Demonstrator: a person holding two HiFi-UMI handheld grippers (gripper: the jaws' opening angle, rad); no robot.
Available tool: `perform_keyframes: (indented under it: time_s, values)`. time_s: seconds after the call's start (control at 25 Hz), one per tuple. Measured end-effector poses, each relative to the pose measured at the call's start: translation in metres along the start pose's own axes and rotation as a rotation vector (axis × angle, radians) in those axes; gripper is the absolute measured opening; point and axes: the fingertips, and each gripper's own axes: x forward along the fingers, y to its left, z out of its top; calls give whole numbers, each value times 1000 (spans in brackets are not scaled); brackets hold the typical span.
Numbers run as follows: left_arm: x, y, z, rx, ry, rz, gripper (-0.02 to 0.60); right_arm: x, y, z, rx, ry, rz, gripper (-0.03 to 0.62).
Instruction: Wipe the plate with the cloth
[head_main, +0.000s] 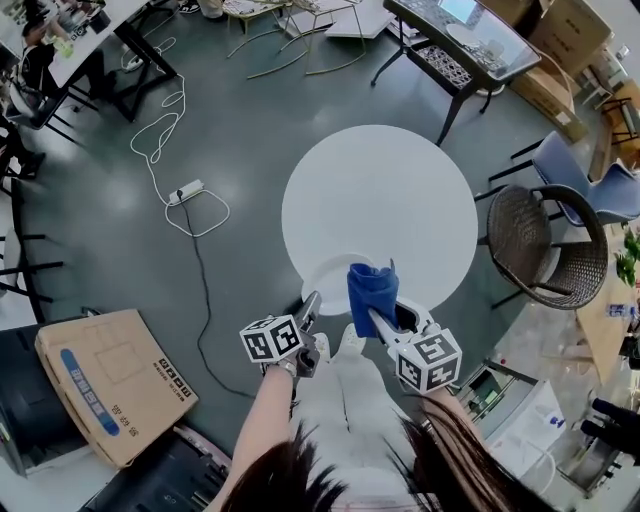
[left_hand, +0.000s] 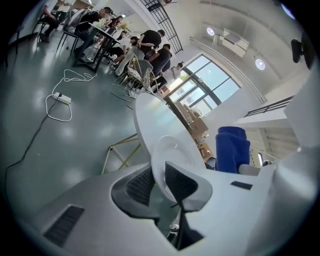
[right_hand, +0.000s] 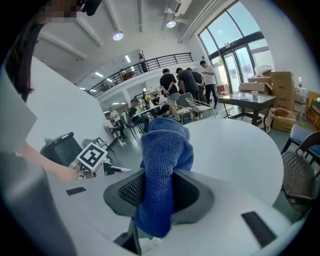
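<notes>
Head view first: the white plate (head_main: 328, 278) sits at the near edge of the round white desk (head_main: 400, 190), lower centre of frame. The left hand-held gripper (head_main: 311, 303) is on the plate's near rim. The right hand-held gripper (head_main: 380, 318) holds a blue cloth (head_main: 372, 283) upright, just over the plate's right part.

Left gripper view now: mid-frame, the plate's rim (left_hand: 172, 152) runs between the jaws, and both pads pinch it. The cloth stands at the right.

Right gripper view: the jaws are clamped on the folded cloth (right_hand: 165, 150) at centre frame, its bulk standing up beyond them, with bare desk behind.

My read is that the plate is steadied, the cloth is poised, and wiping has not begun. Next, the cloth must come down flat on the plate's face and sweep across it, with the left grip firm so the plate doesn't slide off the edge.
</notes>
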Motion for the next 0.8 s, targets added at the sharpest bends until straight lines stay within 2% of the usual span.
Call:
perform_keyframes:
  time_s: [0.24, 0.52, 0.8]
  values:
    - [-8, -7, 5, -64, -26, -35, 34, -6, -1, 6, -6, -4, -1, 133]
    - [-17, -19, 15, -11, -25, -36, 28, -13, 2, 23, -21, -27, -2, 133]
    - [-30, -41, 41, -7, -69, -68, 28, -28, 4, 51, -30, -73, -19, 133]
